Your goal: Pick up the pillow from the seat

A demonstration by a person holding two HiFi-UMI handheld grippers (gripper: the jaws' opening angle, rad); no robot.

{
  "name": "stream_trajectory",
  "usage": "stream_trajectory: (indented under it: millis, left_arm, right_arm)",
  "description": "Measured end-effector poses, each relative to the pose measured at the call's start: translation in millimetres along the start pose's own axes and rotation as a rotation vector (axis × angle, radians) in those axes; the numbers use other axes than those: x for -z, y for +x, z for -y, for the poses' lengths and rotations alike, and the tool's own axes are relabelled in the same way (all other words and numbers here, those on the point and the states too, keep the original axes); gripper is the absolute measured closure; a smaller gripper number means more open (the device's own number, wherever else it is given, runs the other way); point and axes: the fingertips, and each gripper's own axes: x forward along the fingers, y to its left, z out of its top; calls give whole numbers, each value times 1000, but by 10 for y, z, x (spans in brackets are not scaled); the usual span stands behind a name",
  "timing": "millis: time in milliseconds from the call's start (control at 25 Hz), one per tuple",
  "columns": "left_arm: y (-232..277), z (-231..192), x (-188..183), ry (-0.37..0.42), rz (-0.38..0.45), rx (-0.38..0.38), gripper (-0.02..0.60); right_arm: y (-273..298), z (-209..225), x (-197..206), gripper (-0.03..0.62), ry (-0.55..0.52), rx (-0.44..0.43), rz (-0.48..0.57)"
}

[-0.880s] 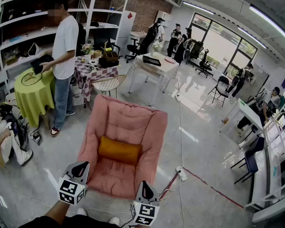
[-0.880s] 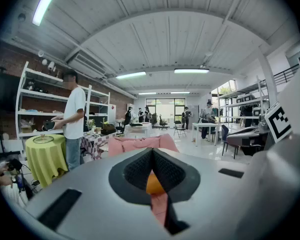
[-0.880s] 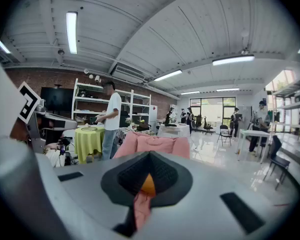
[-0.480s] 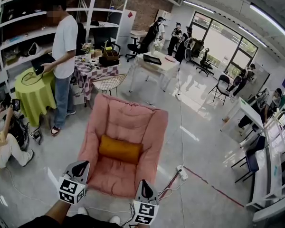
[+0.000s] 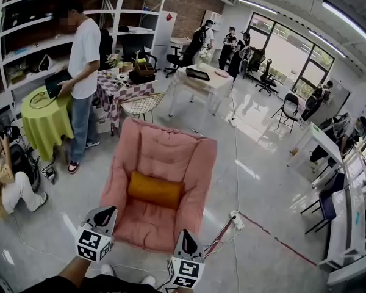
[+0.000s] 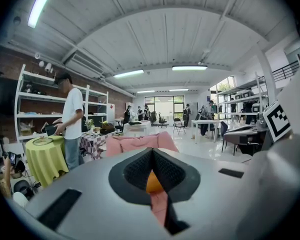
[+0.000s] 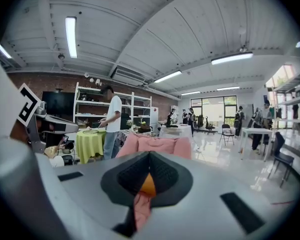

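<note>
An orange pillow (image 5: pixel 154 190) lies across the seat of a pink padded chair (image 5: pixel 165 154) in the middle of the head view. My left gripper (image 5: pixel 107 212) hovers at the chair's near left corner, short of the pillow. My right gripper (image 5: pixel 184 235) hangs at the near right corner, also short of it. Both are shut with nothing between the jaws. In the left gripper view a sliver of the pillow (image 6: pixel 152 183) shows past the shut jaws, and the pink chair (image 6: pixel 140 143) rises beyond. In the right gripper view the pillow (image 7: pixel 148 185) and chair (image 7: pixel 155 145) appear likewise.
A person in a white T-shirt (image 5: pixel 84 54) stands left of the chair beside a green-clothed round table (image 5: pixel 41 121). Another person (image 5: pixel 6 185) sits on the floor at far left. A checkered table (image 5: pixel 116 87), a wire chair (image 5: pixel 140 107) and a white table (image 5: pixel 198 83) stand behind. A power strip (image 5: pixel 235 220) with cables lies on the floor at right.
Both grippers have stayed where they were. The person sitting on the floor at the left has shifted and raised an arm.
</note>
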Motion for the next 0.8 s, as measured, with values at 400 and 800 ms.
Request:
stream_trajectory:
  millis: [400,800]
  left_arm:
    - [204,424,-33,11,-19,-34,572]
    - [399,579,2,15,-45,-61,572]
  right_arm:
    - [30,438,102,574,3,-48,-9]
    - [233,668,180,574,12,-89,-27]
